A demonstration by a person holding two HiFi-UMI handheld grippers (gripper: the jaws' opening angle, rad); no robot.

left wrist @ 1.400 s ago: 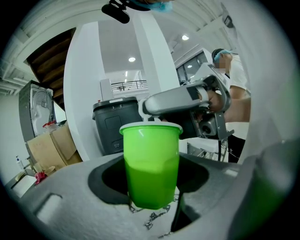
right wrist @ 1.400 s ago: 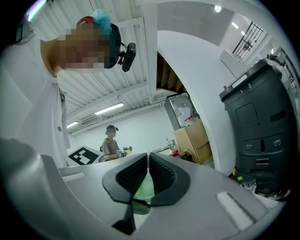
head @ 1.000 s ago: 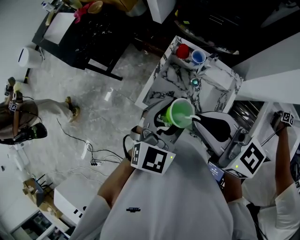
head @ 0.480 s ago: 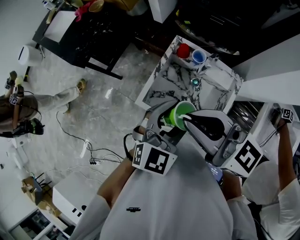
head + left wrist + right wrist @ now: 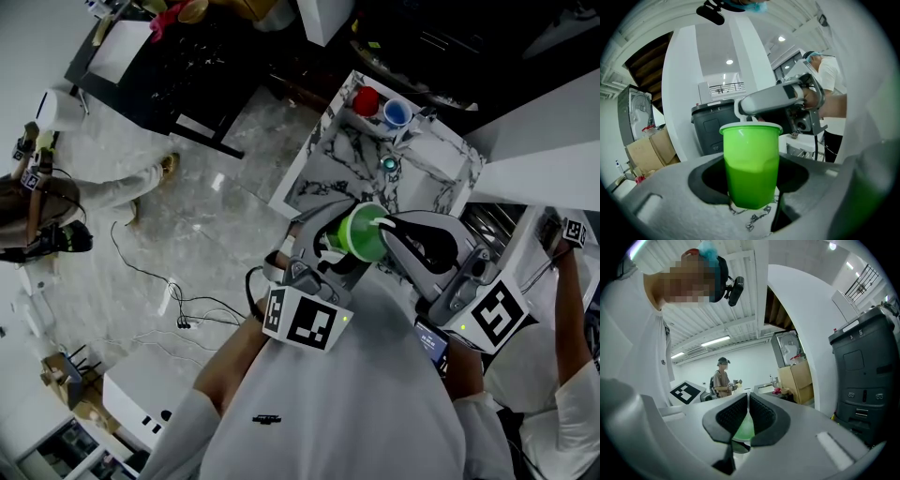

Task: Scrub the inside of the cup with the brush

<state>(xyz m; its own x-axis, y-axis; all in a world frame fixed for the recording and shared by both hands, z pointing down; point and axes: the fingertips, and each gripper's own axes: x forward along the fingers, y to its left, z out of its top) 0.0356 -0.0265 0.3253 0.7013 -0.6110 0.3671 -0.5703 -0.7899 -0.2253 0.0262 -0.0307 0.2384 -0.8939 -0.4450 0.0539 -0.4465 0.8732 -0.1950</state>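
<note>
Left gripper [image 5: 751, 185] clamps the green cup [image 5: 751, 150]; right gripper [image 5: 746, 412], jaws nearly together, holds the brush [image 5: 382, 224] in it. Grey bin [image 5: 860, 371] shows 8.

On the marble-patterned surface [image 5: 323, 173], a red cup [image 5: 366, 100] and a blue cup [image 5: 397, 113] stand side by side at its far end, with a small teal thing [image 5: 390, 165] nearer its middle. Left of the surface, cables [image 5: 180, 314] trail across the floor [image 5: 244, 131]. Farther left is a person [image 5: 66, 211].
</note>
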